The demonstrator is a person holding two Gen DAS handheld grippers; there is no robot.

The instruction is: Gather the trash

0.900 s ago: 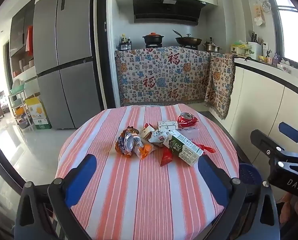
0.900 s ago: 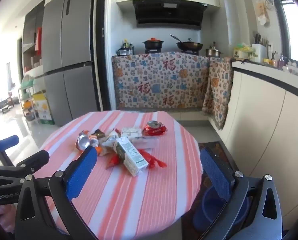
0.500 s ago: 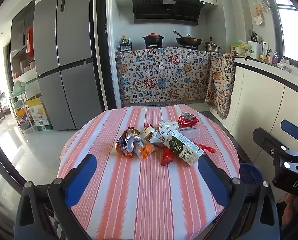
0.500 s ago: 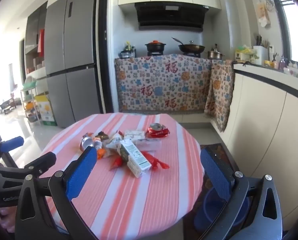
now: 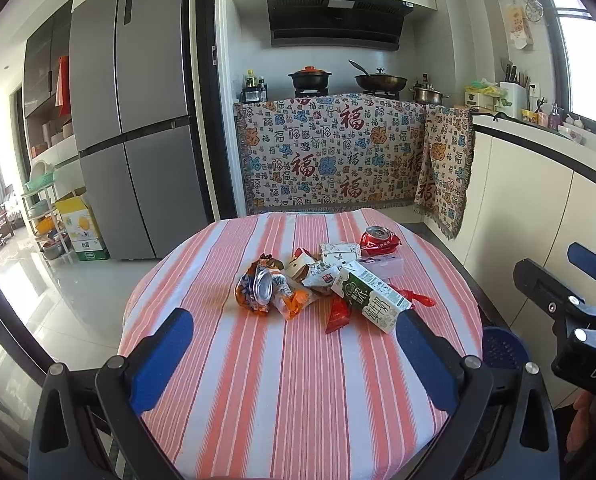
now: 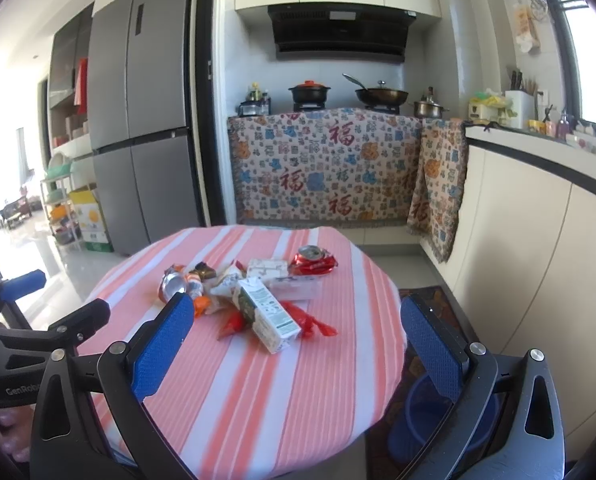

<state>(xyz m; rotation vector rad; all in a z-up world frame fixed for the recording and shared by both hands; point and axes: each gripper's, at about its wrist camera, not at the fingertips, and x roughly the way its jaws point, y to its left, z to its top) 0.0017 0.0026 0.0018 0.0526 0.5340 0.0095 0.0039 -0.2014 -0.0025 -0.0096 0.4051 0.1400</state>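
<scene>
Pink-and-white striped tablecloth (image 5: 298,380), green-and-white carton (image 5: 372,297), crushed red can (image 5: 379,237), blue bin (image 6: 438,412), blue-padded tools.

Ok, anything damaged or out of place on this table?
Yes: litter is heaped mid-table: a crushed red can, a flattened orange can, a toppled carton and torn wrappers.

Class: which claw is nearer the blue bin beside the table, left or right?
Right. The right claw hangs by the table's right edge, with the blue bin just under its right finger. The left claw faces the tabletop, with the bin off to its right.
</scene>
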